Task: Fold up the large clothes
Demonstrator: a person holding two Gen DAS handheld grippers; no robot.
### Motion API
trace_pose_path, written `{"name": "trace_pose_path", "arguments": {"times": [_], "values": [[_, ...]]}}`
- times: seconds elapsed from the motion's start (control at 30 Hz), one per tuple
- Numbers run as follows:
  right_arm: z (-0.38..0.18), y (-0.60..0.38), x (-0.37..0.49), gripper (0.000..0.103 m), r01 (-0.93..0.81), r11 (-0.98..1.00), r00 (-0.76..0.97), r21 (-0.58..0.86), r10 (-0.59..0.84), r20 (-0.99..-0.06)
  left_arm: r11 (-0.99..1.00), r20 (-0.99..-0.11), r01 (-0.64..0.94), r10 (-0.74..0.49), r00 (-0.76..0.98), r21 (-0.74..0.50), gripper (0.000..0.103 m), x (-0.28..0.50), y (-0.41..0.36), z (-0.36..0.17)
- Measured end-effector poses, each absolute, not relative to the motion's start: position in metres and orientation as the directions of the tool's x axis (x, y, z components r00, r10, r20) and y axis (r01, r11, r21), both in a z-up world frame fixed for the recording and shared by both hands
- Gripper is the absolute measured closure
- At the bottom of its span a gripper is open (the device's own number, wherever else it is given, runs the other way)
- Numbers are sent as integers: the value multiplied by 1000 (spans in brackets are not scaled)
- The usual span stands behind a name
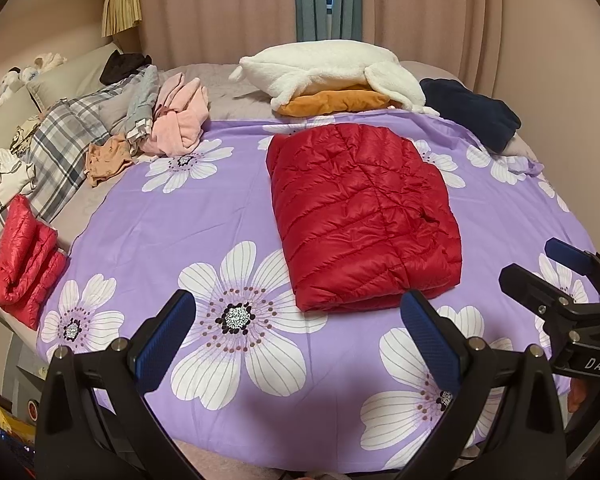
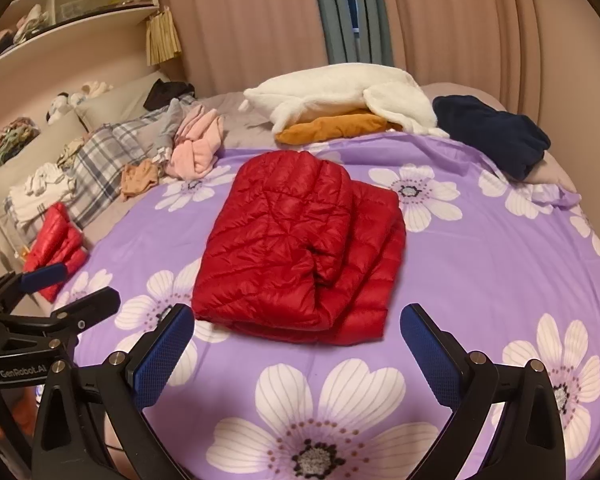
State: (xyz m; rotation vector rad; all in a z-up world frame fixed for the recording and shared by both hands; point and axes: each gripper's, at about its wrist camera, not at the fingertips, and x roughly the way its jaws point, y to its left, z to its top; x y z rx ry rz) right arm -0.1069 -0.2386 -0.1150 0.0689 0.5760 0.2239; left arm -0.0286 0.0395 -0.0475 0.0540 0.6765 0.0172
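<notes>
- Red puffer jacket (image 1: 362, 216) is seen folded on the purple floral sheet (image 1: 204, 216), mid-bed.
- Stepped layers along its right edge are shown only by the right wrist view.
- Left gripper (image 1: 298, 336) and right gripper (image 2: 296, 344): jaws spread wide, nothing held, both just short of the jacket.
- Second red garment (image 1: 22, 260) is noted at the left edge; white fleece (image 1: 332, 72) and navy garment (image 1: 472, 116) lie behind.

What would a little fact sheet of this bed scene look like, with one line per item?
Surface: purple flowered sheet
Centre: red puffer jacket, folded, lying flat
Far end: white fleece on an orange garment; navy garment beside them
Left edge: second red jacket, folded; pink garment in a loose pile
Left gripper: open, holding nothing
Right gripper: open, holding nothing
</notes>
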Motion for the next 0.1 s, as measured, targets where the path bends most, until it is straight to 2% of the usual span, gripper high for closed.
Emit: {"name": "trace_pose_path", "arguments": {"times": [0.1], "values": [[-115,-240,-106,1,-195,972,815,131,235,-530,999,-629,-4,35,776,51,0,-26,39,-48]]}}
